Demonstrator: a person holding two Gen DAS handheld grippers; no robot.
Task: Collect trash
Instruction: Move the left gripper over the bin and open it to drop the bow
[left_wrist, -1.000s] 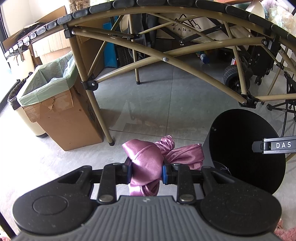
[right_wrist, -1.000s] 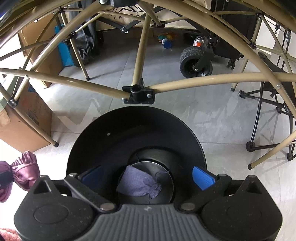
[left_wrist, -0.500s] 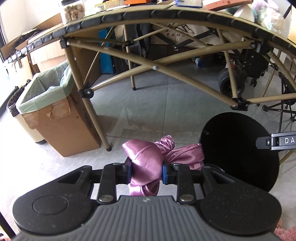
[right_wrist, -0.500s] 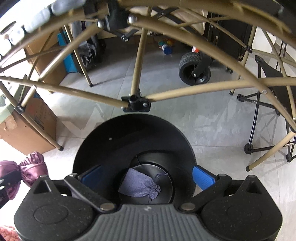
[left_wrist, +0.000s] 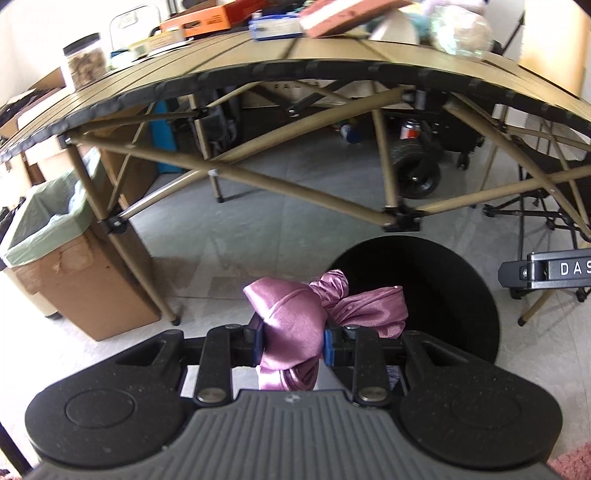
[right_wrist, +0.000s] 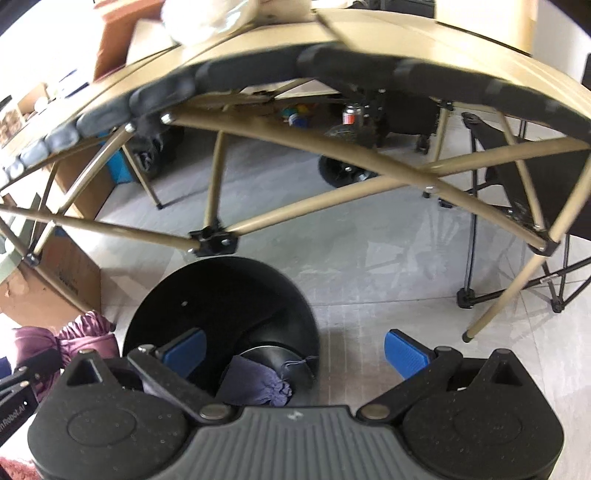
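My left gripper (left_wrist: 291, 341) is shut on a crumpled pink satin cloth (left_wrist: 295, 325), held just left of a round black bin (left_wrist: 443, 295) on the floor. The same pink satin cloth (right_wrist: 74, 336) shows at the left edge of the right wrist view. There my right gripper (right_wrist: 295, 350) stands open above the black bin (right_wrist: 221, 295), nothing between its blue pads (right_wrist: 406, 352). A small dark blue drawstring pouch (right_wrist: 255, 382) lies at the bottom of the bin.
A tan folding table (left_wrist: 332, 70) with crossed legs spans the far side, loaded with boxes and a jar. A cardboard box lined with a green bag (left_wrist: 55, 236) stands at left. A wheeled cart (left_wrist: 417, 173) sits under the table; a folding chair (right_wrist: 517, 192) stands right.
Both grippers have risen and pulled back, so the tabletop now shows and the bin looks smaller. The pink cloth stays clamped in the left gripper; the right stays open.
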